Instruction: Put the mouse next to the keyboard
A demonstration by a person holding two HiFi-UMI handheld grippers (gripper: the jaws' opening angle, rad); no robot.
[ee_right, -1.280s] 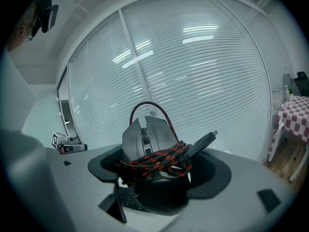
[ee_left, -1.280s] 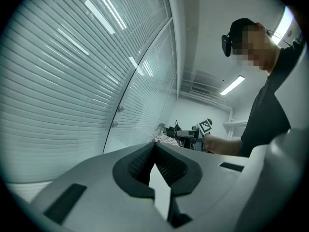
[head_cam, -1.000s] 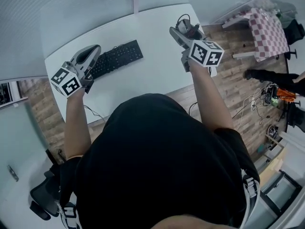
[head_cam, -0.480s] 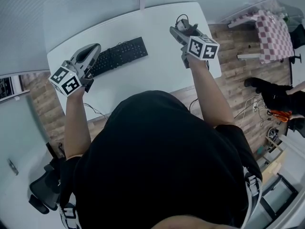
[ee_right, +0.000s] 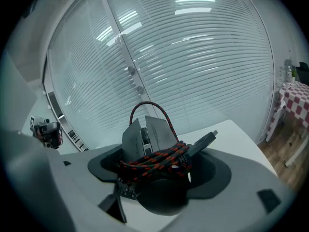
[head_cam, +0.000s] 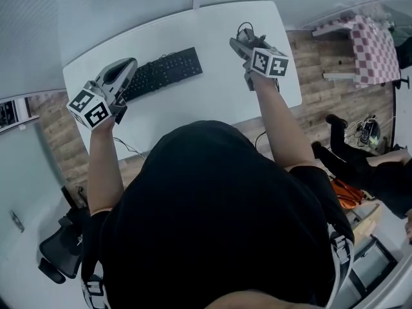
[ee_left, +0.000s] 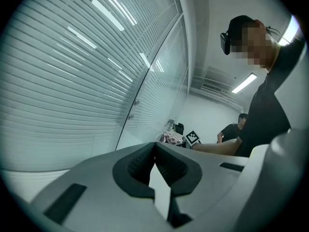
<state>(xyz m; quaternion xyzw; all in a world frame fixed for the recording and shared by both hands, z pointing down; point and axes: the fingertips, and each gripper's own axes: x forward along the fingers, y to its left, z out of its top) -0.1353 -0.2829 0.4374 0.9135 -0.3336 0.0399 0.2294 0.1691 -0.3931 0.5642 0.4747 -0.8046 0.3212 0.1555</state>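
A black keyboard (head_cam: 164, 73) lies on the white table (head_cam: 212, 95), left of its middle. My right gripper (head_cam: 243, 42) hovers over the table's right end, shut on a grey mouse (head_cam: 252, 38). In the right gripper view the mouse (ee_right: 147, 134) stands between the jaws of the right gripper (ee_right: 154, 170), its red-and-black braided cable (ee_right: 159, 161) wound round it. My left gripper (head_cam: 126, 67) is held just left of the keyboard. In the left gripper view the left gripper (ee_left: 155, 151) points up and away from the table, its pads pressed together with nothing between them.
A small table with a checked cloth (head_cam: 373, 47) stands at the right on the wood floor. A person (head_cam: 360, 166) is low on the right, near loose cables. An office chair (head_cam: 58, 262) sits at the lower left. Window blinds (ee_right: 203, 57) run behind the table.
Both grippers stay almost where they were; the right one has edged slightly over the table's right end with the mouse. The person on the right has moved nearer.
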